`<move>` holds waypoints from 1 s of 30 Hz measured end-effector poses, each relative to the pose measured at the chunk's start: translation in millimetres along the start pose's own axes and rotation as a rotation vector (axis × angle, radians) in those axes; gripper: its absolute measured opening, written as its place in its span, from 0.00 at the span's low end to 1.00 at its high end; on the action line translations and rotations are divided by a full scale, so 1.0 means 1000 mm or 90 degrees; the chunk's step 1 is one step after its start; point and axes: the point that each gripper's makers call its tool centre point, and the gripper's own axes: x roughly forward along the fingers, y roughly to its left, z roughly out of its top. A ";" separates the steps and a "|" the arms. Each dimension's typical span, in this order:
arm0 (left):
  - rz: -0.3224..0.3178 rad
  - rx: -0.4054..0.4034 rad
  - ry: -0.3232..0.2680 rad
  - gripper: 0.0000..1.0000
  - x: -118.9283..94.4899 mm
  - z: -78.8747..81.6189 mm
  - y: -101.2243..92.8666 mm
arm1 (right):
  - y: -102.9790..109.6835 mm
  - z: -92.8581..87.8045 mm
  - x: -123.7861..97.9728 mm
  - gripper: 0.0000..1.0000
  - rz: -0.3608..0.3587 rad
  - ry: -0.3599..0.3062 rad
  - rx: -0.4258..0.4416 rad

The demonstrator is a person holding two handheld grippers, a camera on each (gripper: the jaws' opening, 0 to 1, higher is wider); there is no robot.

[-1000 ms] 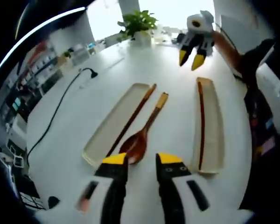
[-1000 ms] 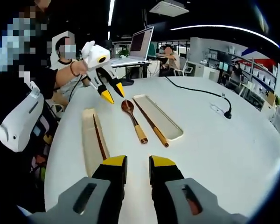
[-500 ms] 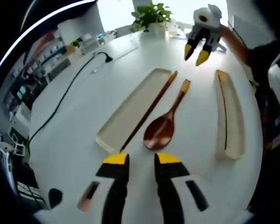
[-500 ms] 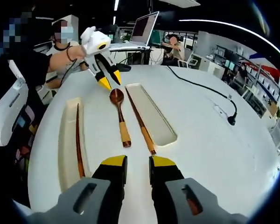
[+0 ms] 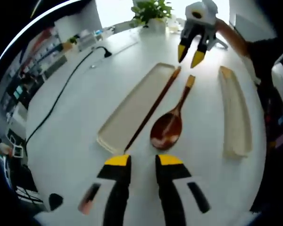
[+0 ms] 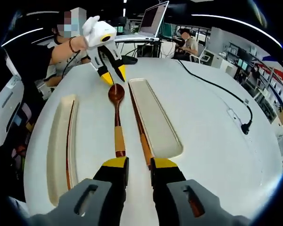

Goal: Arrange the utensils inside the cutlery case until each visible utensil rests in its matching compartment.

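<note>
Both jaws stand parted with nothing between them: our left gripper (image 5: 141, 162) hovers just before the spoon (image 5: 169, 126) bowl, our right gripper (image 6: 139, 165) near the spoon's handle end. We see the spoon lying on the white table (image 6: 212, 136) between two trays. One chopstick (image 6: 137, 123) rests along the edge of the wide tray (image 6: 155, 117), and the other chopstick (image 6: 69, 141) lies inside the narrow tray (image 6: 56, 146).

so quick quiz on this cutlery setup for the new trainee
1. True or false: the spoon lies inside a tray.
2. What lies in the narrow tray? A) a chopstick B) a fork C) a knife
3. Fill in: the left hand-held gripper hovers by the spoon's ____.

Key: 1 false, it lies on the table between the trays; 2 A; 3 bowl.
</note>
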 end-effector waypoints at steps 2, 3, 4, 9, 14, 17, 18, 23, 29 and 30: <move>-0.005 0.003 0.004 0.22 0.001 0.001 -0.001 | -0.002 -0.001 0.003 0.18 0.000 0.011 -0.006; -0.006 0.002 0.006 0.22 0.001 0.001 -0.001 | -0.002 -0.003 0.004 0.17 0.003 0.019 -0.009; -0.008 0.000 0.007 0.22 0.002 0.001 -0.001 | -0.002 -0.004 0.006 0.17 0.006 0.024 -0.009; -0.014 -0.006 0.009 0.21 0.003 0.001 -0.003 | -0.001 -0.007 0.009 0.16 0.017 0.033 -0.009; -0.017 -0.004 0.014 0.21 0.003 0.001 -0.005 | 0.001 -0.008 0.012 0.16 0.028 0.039 -0.012; -0.019 -0.002 0.018 0.21 0.003 0.001 -0.006 | 0.001 -0.011 0.017 0.16 0.033 0.049 -0.015; -0.020 -0.001 0.019 0.21 0.003 0.001 -0.006 | 0.000 -0.011 0.017 0.15 0.032 0.049 -0.012; -0.022 -0.005 0.016 0.21 0.002 0.000 -0.007 | 0.005 -0.010 0.018 0.05 0.046 0.051 -0.043; -0.019 0.005 0.016 0.23 0.001 -0.001 -0.008 | 0.003 -0.012 0.018 0.05 0.033 0.053 -0.095; -0.018 0.010 0.017 0.23 0.001 -0.001 -0.008 | 0.003 -0.013 0.018 0.04 0.035 0.052 -0.093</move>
